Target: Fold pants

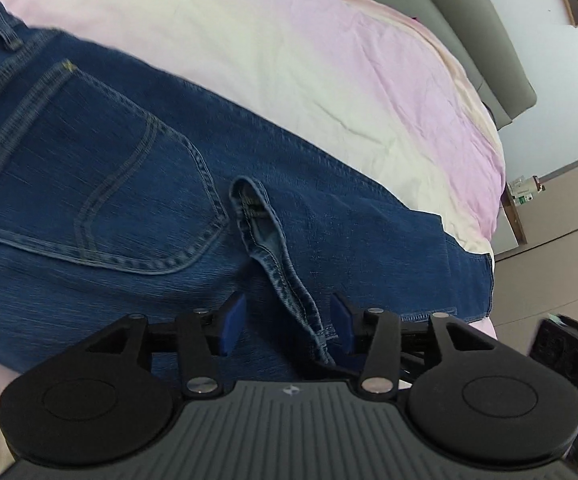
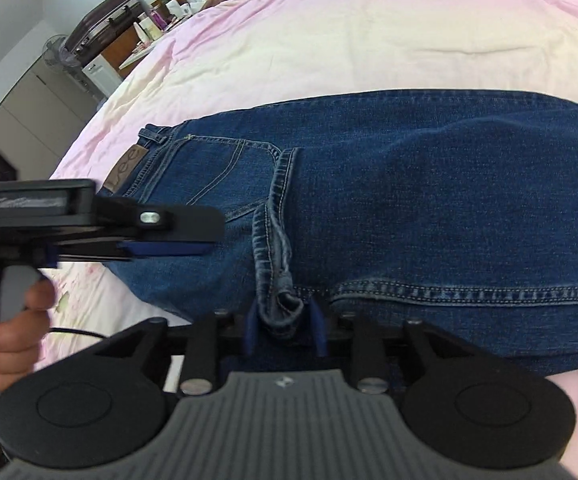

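Note:
Blue jeans (image 1: 101,184) lie folded on the bed, back pocket (image 1: 101,184) up, leg hems laid over the seat. My left gripper (image 1: 287,326) is open, its blue pads (image 1: 231,326) wide apart above the hem strip (image 1: 265,240), which runs between them untouched. In the right wrist view the jeans (image 2: 429,200) fill the middle, with a tan Lee patch (image 2: 127,170) at the waistband. My right gripper (image 2: 285,326) is shut on the hem edge (image 2: 281,308) at the near side. The left gripper (image 2: 169,246) shows from the side at left.
A pink and cream sheet (image 1: 289,60) covers the bed (image 2: 369,32). A grey headboard (image 1: 469,20) stands at the far right. A suitcase (image 2: 101,24), fan and cluttered desk stand beyond the bed's left corner. A hand (image 2: 13,332) holds the left tool's grip.

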Tool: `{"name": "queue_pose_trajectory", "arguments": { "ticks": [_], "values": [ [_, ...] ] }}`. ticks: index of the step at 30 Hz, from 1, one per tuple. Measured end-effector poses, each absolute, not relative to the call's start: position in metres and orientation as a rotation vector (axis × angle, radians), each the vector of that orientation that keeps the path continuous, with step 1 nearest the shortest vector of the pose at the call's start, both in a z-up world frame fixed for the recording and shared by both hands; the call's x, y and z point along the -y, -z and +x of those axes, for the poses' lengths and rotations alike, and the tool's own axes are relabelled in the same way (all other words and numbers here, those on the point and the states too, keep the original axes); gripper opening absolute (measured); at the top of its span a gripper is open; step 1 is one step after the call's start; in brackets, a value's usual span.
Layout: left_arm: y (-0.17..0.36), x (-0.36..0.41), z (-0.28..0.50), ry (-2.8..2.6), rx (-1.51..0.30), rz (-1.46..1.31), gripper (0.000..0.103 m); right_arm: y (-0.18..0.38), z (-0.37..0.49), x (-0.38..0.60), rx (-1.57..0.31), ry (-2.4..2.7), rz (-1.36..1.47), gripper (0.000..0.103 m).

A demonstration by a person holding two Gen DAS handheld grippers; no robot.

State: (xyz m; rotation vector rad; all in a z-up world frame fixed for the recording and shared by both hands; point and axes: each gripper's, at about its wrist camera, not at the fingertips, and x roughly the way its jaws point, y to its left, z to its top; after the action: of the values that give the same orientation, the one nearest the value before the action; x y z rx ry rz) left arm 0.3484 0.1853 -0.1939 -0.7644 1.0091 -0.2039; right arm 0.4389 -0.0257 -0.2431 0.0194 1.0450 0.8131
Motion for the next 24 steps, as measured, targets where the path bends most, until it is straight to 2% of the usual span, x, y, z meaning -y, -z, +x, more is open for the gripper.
{"name": "queue_pose_trajectory", "arguments": {
  "ticks": [1, 3, 5, 7, 8, 10, 17, 24],
  "values": [
    [0.197, -0.182, 0.353, 0.203, -1.010, -0.773, 0.054, 0.238, 0.437, 0.030, -1.034, -0.818, 0.009, 0.036],
    [0.203, -0.177, 0.360, 0.177, -1.000, -0.792, 0.054, 0.228, 0.433, 0.039, -0.995, -0.810, -0.027, 0.048],
    [0.208, -0.173, 0.366, 0.163, -0.994, -0.814, 0.053, 0.219, 0.429, 0.060, -0.945, -0.780, -0.069, 0.049],
    [0.209, -0.166, 0.369, 0.144, -0.976, -0.787, 0.031, 0.213, 0.429, 0.092, -0.911, -0.726, -0.089, 0.050],
    [0.205, -0.161, 0.368, 0.118, -0.957, -0.744, 0.013, 0.211, 0.430, 0.112, -0.901, -0.682, -0.091, 0.050],
    [0.193, -0.153, 0.365, 0.093, -0.891, -0.664, 0.004, 0.211, 0.435, 0.158, -0.897, -0.575, -0.074, 0.050],
    [0.116, -0.114, 0.344, 0.156, -0.666, -0.139, 0.004, 0.226, 0.438, 0.279, -0.944, -0.316, 0.023, 0.050],
    [0.054, -0.168, 0.336, 0.126, -0.679, -0.081, 0.004, 0.229, 0.439, 0.306, -0.931, -0.292, 0.064, 0.050]
  ]
}}
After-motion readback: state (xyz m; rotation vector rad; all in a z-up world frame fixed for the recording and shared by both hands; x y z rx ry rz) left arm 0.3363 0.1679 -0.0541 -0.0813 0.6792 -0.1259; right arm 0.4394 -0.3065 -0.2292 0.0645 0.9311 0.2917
